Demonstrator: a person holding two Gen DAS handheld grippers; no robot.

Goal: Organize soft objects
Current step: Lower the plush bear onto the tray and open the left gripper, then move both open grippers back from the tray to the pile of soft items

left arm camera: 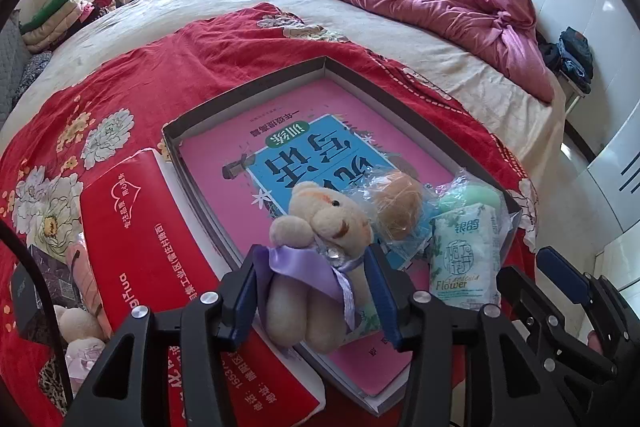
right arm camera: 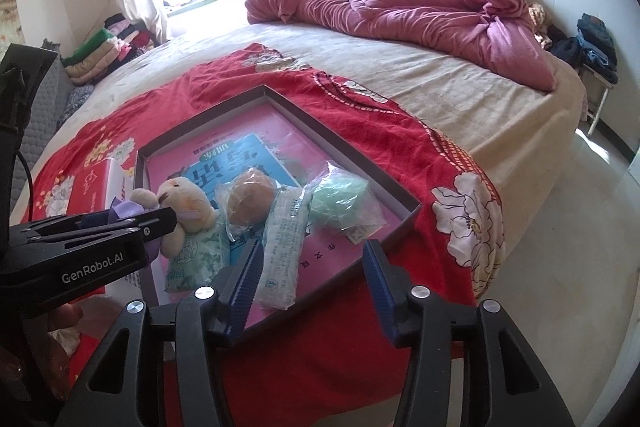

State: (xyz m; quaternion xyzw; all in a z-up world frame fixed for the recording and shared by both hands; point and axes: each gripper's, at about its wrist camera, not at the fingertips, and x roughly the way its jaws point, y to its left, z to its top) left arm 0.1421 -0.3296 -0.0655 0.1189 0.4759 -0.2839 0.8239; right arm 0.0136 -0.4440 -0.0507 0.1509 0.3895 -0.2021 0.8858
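Observation:
A cream teddy bear point(left arm camera: 320, 223) with a purple ribbon stands in a shallow grey box point(left arm camera: 248, 87) on the bed. My left gripper point(left arm camera: 314, 287) is open around its legs, with a thin gap at each pad. In the right wrist view the left gripper point(right arm camera: 164, 227) comes in from the left around the bear point(right arm camera: 188, 203). My right gripper point(right arm camera: 314, 279) is open over the box's point(right arm camera: 200, 115) near corner. A white tissue pack point(right arm camera: 280, 251) lies just off its left finger, untouched. A bagged brown plush ball point(right arm camera: 252, 199) and a bagged green one point(right arm camera: 336, 203) lie beside it.
The box holds a pink book and a blue book point(left arm camera: 304, 155). A red package point(left arm camera: 136, 235) lies left of the box on a red floral cloth point(left arm camera: 132, 87). Another small plush point(left arm camera: 80, 327) sits at the lower left. A pink quilt point(right arm camera: 420, 7) is heaped at the far end. The bed edge drops to the floor on the right.

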